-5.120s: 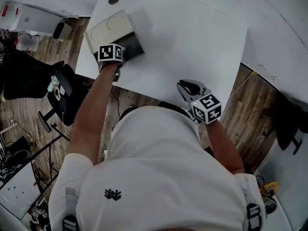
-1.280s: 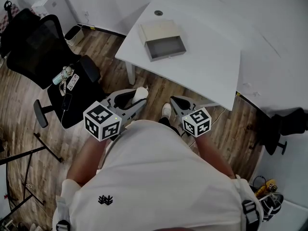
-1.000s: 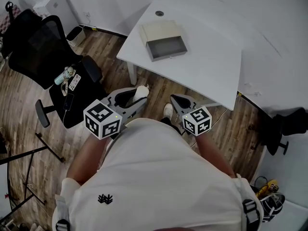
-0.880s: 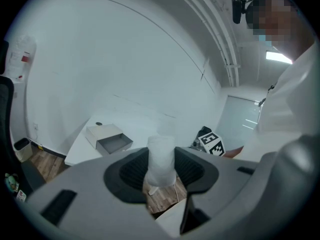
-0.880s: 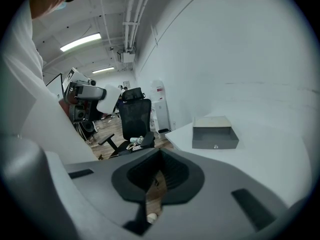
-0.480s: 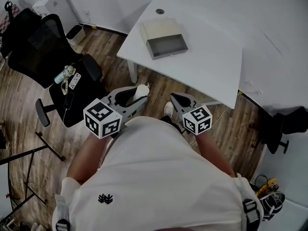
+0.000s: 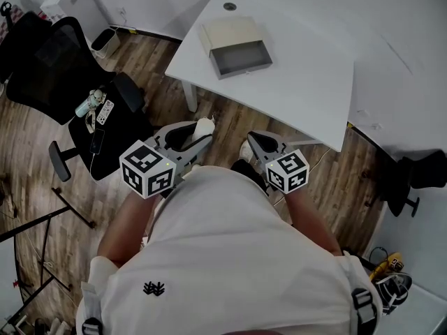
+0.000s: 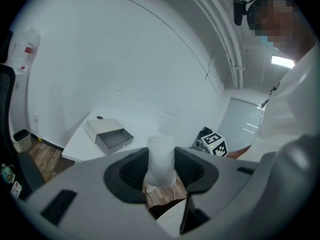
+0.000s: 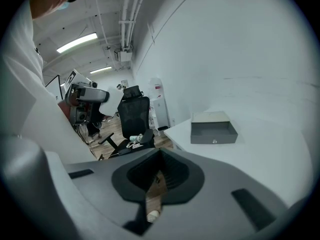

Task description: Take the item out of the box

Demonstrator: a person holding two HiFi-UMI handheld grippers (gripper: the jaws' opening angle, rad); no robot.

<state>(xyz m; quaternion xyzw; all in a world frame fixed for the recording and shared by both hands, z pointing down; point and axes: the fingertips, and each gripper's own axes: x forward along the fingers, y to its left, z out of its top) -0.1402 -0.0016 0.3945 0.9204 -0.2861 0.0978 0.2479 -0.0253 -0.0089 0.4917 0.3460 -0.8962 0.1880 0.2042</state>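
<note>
Left gripper [image 7: 198,132]: I find its fingers [image 8: 192,168] clamped on the item [image 8: 161,159], a small white wrapped piece standing upright between the two ribbed pads, its top rising past the tips. The fingers stand fairly wide, held apart by the item's own width.

Right gripper [image 7: 255,142]: its fingers [image 9: 175,176] are drawn together with nothing between them. Only a sliver of wooden floor [image 7: 160,82] shows through the gap behind the tips.

I hold both grippers close to my body, over the floor, on the near side of the bench [image 7: 307,75].

The box [image 7: 234,46] sits at the bench's far left, its grey drawer slid out toward me, well apart from the item.
</note>
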